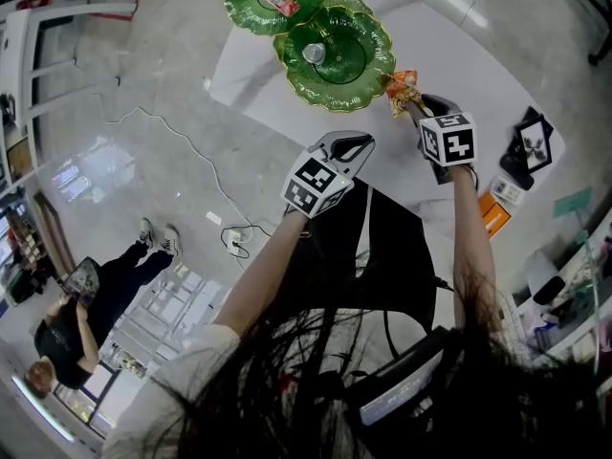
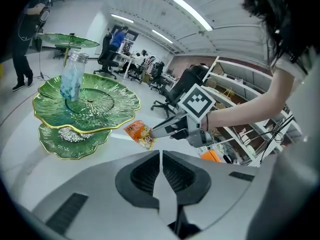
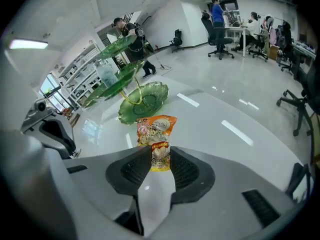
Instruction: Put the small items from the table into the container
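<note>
Right tongs [image 3: 160, 154] clamp orange snack packet [image 3: 157, 126], lower edge hidden in grip; left tongs [image 2: 161, 156] closed, seemingly empty.

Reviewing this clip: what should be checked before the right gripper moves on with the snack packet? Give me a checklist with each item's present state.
1. Right gripper fingers pressed on the snack packet: ok, held by one end.
2. Packet lifted fully off the table: cannot tell.
3. Bare room left on the green tiered dish: ok.
4. Jar on the dish standing upright: ok.
5. Left gripper shut, empty and apart from the dish: ok.
</note>
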{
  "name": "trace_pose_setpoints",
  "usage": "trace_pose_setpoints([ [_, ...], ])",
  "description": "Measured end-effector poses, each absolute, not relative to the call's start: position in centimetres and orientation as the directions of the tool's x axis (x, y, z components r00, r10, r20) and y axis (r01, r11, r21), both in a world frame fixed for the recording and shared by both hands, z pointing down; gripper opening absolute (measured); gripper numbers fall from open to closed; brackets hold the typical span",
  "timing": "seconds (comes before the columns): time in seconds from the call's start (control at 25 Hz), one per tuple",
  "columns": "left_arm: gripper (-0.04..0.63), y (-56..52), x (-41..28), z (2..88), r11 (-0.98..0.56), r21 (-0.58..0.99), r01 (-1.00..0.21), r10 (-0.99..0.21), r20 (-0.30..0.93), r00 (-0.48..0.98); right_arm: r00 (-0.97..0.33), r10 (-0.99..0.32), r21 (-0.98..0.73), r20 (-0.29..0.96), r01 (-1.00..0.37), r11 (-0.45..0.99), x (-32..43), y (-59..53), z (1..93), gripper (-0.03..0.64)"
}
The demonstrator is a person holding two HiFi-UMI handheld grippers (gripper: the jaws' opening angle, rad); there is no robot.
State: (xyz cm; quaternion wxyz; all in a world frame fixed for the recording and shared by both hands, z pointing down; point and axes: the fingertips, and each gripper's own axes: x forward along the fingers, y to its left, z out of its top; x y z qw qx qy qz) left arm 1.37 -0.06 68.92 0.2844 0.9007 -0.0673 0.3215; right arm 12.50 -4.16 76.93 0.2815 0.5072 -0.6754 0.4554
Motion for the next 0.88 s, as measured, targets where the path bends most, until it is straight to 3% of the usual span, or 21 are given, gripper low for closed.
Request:
trace_pose_setpoints([
  [0.56, 0.011, -2.1, -1.5, 65.0, -0.836, 0.460, -0.299, 0.032, 0.584, 0.811, -0.191, -0.486, -0.225, 0.853, -0.974, -0.012, 12.6, -2.2, 65.1, 0.120],
  [0.88, 0.011, -5.2, -3.8, 63.1, -0.843, 0.447, -0.300, 0.013, 0.574, 0.819, -0.183, -0.532, -0.273, 0.827, -0.957, -0.095, 9.8, -4.7, 59.6, 0.120],
])
